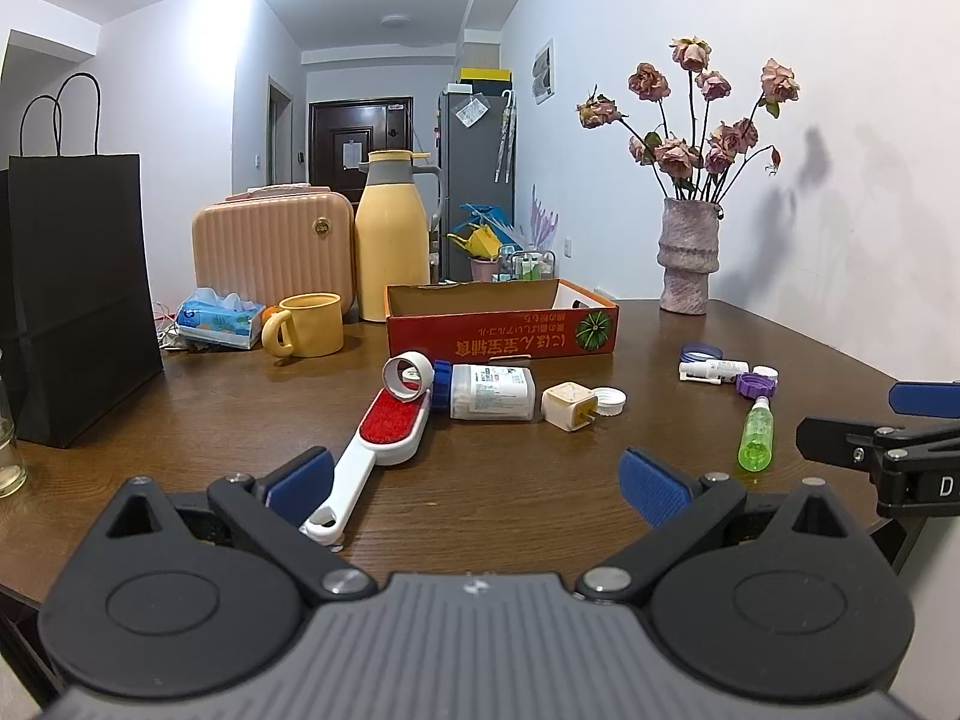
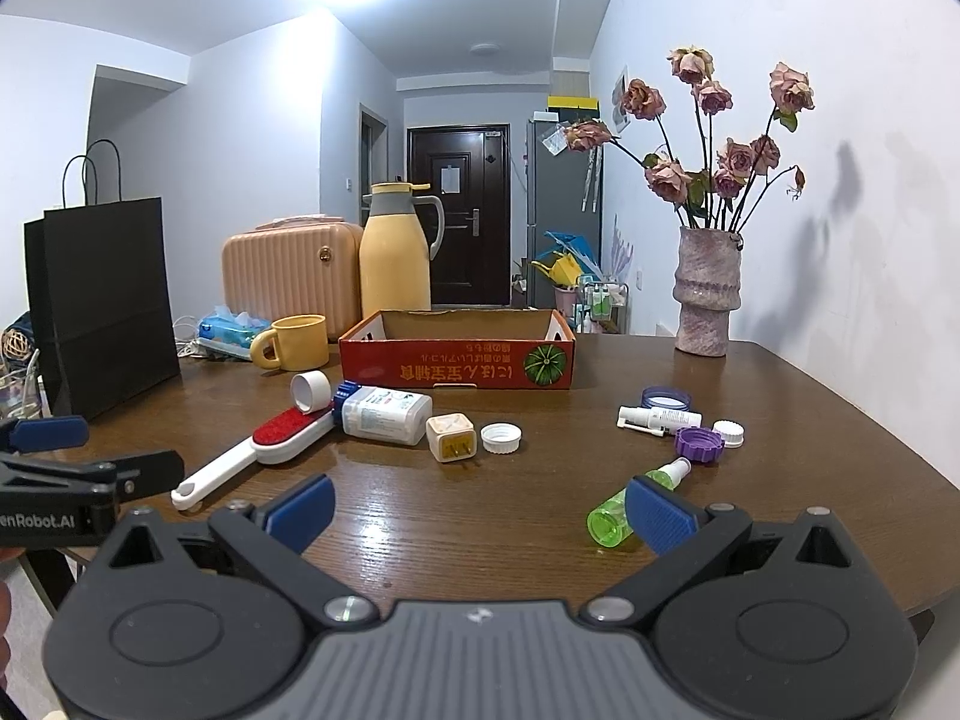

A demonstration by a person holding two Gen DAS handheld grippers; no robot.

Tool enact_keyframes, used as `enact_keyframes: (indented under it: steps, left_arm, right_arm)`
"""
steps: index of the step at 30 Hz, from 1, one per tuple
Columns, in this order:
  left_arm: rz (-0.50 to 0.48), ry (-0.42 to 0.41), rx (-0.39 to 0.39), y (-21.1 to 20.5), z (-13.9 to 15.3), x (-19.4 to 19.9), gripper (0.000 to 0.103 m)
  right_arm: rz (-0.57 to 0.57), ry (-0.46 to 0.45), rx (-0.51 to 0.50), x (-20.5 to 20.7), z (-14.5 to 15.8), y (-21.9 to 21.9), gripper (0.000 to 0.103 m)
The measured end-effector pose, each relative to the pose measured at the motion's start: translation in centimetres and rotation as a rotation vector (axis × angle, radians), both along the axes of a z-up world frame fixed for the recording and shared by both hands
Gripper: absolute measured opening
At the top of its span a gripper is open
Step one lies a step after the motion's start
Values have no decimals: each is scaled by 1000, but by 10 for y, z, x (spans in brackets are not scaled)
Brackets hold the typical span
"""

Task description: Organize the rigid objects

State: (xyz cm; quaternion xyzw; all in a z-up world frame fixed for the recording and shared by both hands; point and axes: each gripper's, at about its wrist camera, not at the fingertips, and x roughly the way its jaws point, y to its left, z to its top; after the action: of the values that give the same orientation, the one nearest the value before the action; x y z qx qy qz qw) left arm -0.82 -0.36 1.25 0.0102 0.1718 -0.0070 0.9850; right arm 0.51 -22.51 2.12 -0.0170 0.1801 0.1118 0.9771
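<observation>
An orange-red cardboard box stands open at mid-table. In front of it lie a white lint brush with a red pad, a tape roll, a white bottle with a blue cap, a cream plug adapter and a white cap. To the right lie a green spray bottle, a purple lid and a white nasal spray. My left gripper is open beside the brush handle. My right gripper is open next to the green bottle.
A black paper bag stands at the left. A yellow mug, tissue pack, peach case and yellow jug sit behind. A vase of dried roses stands back right by the wall.
</observation>
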Motion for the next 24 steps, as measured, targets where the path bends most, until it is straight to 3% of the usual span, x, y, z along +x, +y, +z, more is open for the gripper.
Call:
enact_keyframes:
  steps: [11, 24]
  left_arm:
    - [-4, 4, -4, -1, 2, 1, 103]
    - [-2, 42, -25, 6, -1, 30, 103]
  right_arm:
    - [2, 5, -4, 5, 4, 1, 103]
    - [-6, 26, 15, 28, -4, 0, 103]
